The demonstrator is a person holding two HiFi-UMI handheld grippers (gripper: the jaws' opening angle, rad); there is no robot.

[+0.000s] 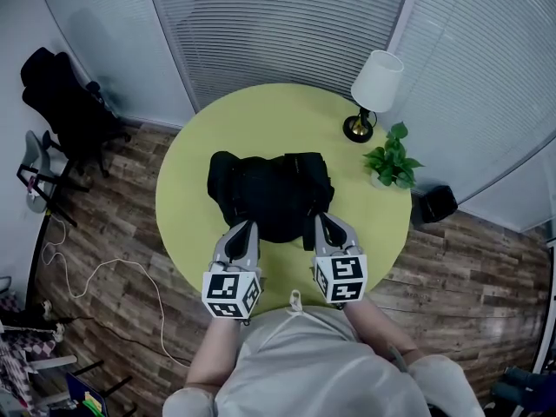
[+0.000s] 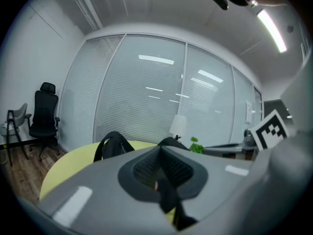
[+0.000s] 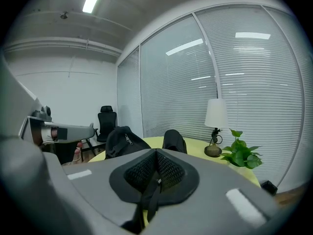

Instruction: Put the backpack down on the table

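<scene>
The round yellow-green table (image 1: pixel 182 181) carries everything; the black backpack (image 1: pixel 269 189) lies on it just on the 6 o'clock side of centre, apparently already resting its weight there, with its near edge not far from the rim at 6 o'clock; a lamp (image 1: pixel 373 89) stands at 1 o'clock and a small potted plant (image 1: pixel 393 163) at 2 o'clock, both apart from the bag; the left gripper (image 1: pixel 243 233) and right gripper (image 1: pixel 326 224) meet the bag at its 7 and 5 o'clock corners, each clenched on a black strap, seen pinched between the pads in the left gripper view (image 2: pixel 166 195) and in the right gripper view (image 3: pixel 149 195). The main risk, as I judge it, is a pull back toward 6 o'clock while both clamps hold; that would drag the bag over the near rim; a push toward 1 o'clock could slide it into the lamp or plant; on release, thin webbing may catch in the textured pads and tug the bag askew.
</scene>
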